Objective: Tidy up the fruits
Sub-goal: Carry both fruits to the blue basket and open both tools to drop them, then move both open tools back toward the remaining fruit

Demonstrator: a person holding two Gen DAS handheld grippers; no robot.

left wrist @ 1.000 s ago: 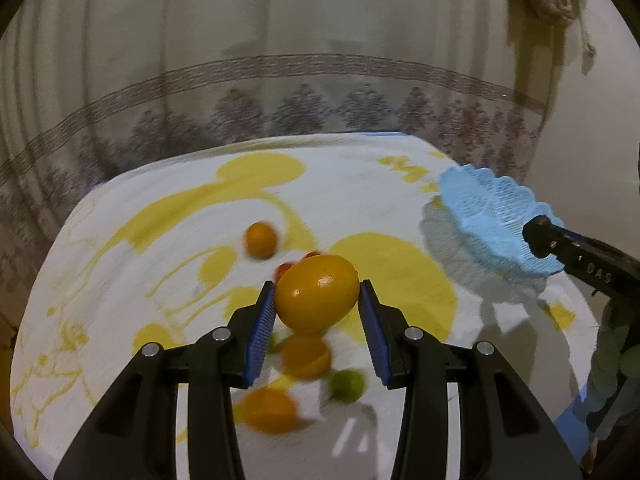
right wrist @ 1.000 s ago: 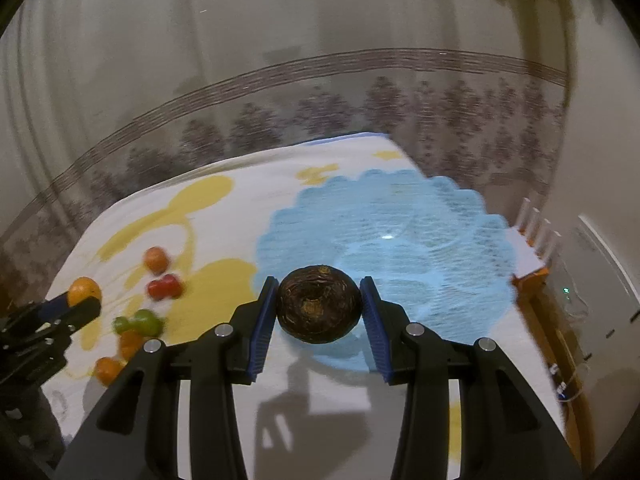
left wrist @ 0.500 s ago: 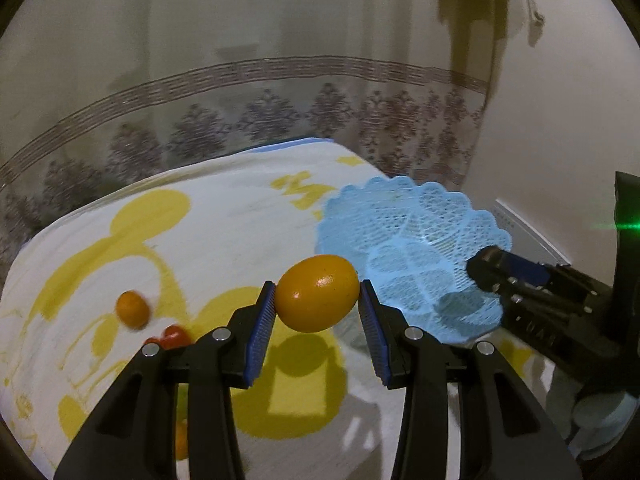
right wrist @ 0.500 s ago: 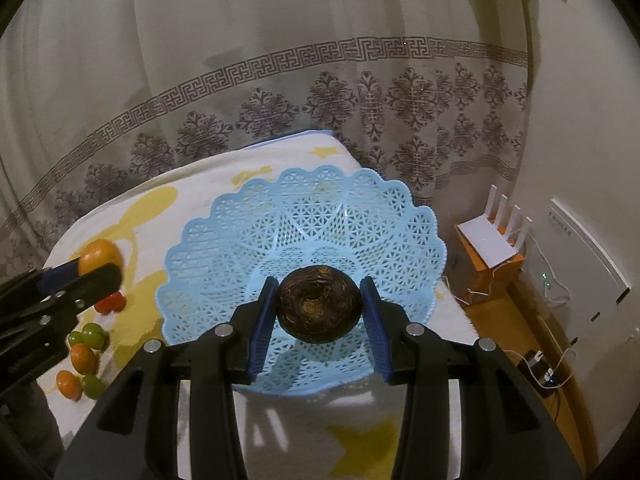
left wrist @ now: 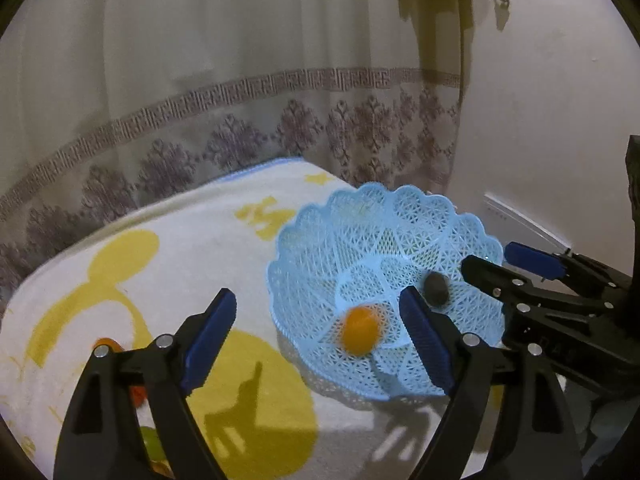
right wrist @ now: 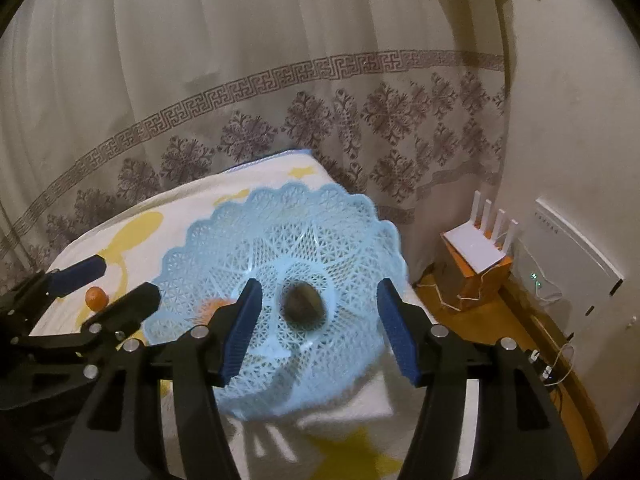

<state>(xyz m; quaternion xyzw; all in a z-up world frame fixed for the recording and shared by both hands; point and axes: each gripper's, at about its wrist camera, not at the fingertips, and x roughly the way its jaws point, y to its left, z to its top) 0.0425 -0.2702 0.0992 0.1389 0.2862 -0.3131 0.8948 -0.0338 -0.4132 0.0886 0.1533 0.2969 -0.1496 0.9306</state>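
Note:
A light blue lattice basket (left wrist: pixel 304 220) (right wrist: pixel 192 236) sits on the right end of a white and yellow blanket. An orange fruit (left wrist: pixel 360 330) (right wrist: pixel 214 305) lies loose inside it, blurred. A dark brown round fruit (left wrist: pixel 437 288) (right wrist: pixel 302 306) lies beside it in the basket. My left gripper (left wrist: pixel 318 332) (right wrist: pixel 116 284) hangs over the basket's near left rim, its jaws opening, pads clear of the orange fruit. My right gripper (right wrist: pixel 319 320) (left wrist: pixel 500 266) hangs over the basket's middle, its jaws opening too, the dark fruit below and apart from the pads.
More fruit lies on the blanket to the left: a small orange (right wrist: pixel 96 297), a red one (left wrist: pixel 108 344) and a green one (left wrist: pixel 154 440). A patterned curtain hangs behind. Right of the bed's edge, on the floor, are a white router (right wrist: pixel 480 248) and cables.
Both grippers have let go: the orange fruit and the dark fruit have dropped from the pads into the basket. Both jaws have widened. The left gripper has moved right to the basket.

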